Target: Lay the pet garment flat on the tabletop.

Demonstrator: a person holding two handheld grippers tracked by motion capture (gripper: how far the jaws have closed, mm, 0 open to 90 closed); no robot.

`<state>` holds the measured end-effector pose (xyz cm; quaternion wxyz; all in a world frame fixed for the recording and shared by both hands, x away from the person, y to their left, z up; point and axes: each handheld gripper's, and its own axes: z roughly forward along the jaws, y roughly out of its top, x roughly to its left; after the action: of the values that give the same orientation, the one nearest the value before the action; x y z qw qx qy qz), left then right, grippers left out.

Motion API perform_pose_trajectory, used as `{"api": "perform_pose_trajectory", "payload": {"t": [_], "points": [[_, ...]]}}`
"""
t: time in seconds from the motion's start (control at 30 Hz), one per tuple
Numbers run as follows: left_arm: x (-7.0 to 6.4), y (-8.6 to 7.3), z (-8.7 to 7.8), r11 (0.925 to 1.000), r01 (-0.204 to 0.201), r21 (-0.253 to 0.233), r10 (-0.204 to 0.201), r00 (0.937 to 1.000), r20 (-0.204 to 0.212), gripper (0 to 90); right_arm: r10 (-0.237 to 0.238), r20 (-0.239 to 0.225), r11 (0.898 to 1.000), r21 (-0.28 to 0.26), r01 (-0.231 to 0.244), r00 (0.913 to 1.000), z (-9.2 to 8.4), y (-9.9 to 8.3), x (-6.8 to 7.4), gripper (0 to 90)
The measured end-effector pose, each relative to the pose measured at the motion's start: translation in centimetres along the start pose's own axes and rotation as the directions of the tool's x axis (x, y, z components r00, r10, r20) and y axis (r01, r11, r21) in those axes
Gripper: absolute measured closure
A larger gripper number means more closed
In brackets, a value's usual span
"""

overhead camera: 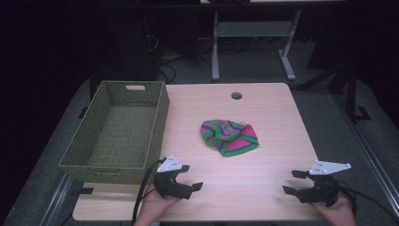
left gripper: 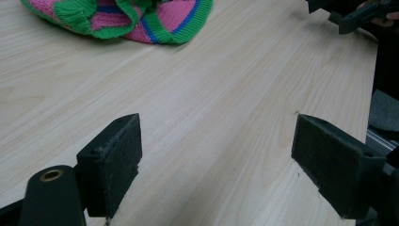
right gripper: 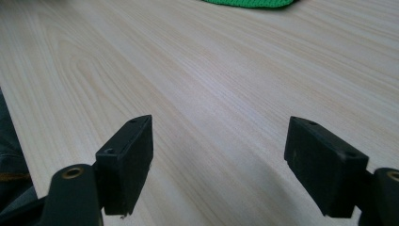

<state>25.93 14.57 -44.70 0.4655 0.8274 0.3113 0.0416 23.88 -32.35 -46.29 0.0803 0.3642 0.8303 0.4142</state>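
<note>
A crumpled knit cloth [overhead camera: 229,137] striped in green, pink and blue lies near the middle of the light wooden table [overhead camera: 263,103]. My left gripper [overhead camera: 192,177] rests at the front left of the table, open, with bare wood between its pads; the cloth [left gripper: 122,16] lies far ahead of it. At the front right my right gripper [overhead camera: 291,181] is open too, nothing between its pads. A green edge of the cloth [right gripper: 249,3] shows at the top of the right gripper view. The right gripper [left gripper: 350,14] appears far off in the left gripper view.
A woven olive basket [overhead camera: 96,160] with handle slots stands on the table's left side, empty, just behind my left gripper. A round cable hole [overhead camera: 236,96] sits near the far edge. Metal desk legs [overhead camera: 215,52] and cables stand on the floor beyond.
</note>
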Motion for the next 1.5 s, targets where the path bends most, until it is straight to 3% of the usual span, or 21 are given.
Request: {"api": "perform_pose_trajectory", "payload": {"t": [0.3,0.63,0.87,1.13,1.37,1.5], "points": [[0.0,0.0,0.2,1.0,-0.006,0.005,0.006,1.0,0.007,16.4,0.009,-0.001,1.0,-0.006,-0.009,1.0,-0.1,0.0,-0.3,23.5],[0.1,-0.2,0.0,1.0,-0.003,0.002,0.003,1.0,0.007,16.4,-0.017,-0.009,1.0,0.004,0.017,0.9998,0.3,1.2,0.2,22.0],[0.3,-0.1,-0.1,1.0,0.007,-0.002,-0.007,1.0,0.006,16.4,-0.033,-0.042,0.999,-0.015,0.032,0.9986,0.1,2.9,-0.3,22.0],[0.3,-0.1,0.0,1.0,0.006,0.0,-0.006,0.9999,0.009,16.4,-0.035,-0.058,0.999,0.008,0.036,0.9977,0.2,4.6,-0.9,22.0],[0.3,-0.1,0.1,0.9999,-0.005,0.012,0.005,1.0,0.006,16.4,-0.063,-0.065,0.997,0.036,0.066,0.9959,0.7,6.2,-0.9,22.1],[0.4,-0.1,0.1,0.9999,-0.006,0.011,0.006,0.9999,0.01,16.4,-0.102,-0.078,0.992,0.06,0.107,0.9917,1.3,8.1,-0.4,22.1]]}}
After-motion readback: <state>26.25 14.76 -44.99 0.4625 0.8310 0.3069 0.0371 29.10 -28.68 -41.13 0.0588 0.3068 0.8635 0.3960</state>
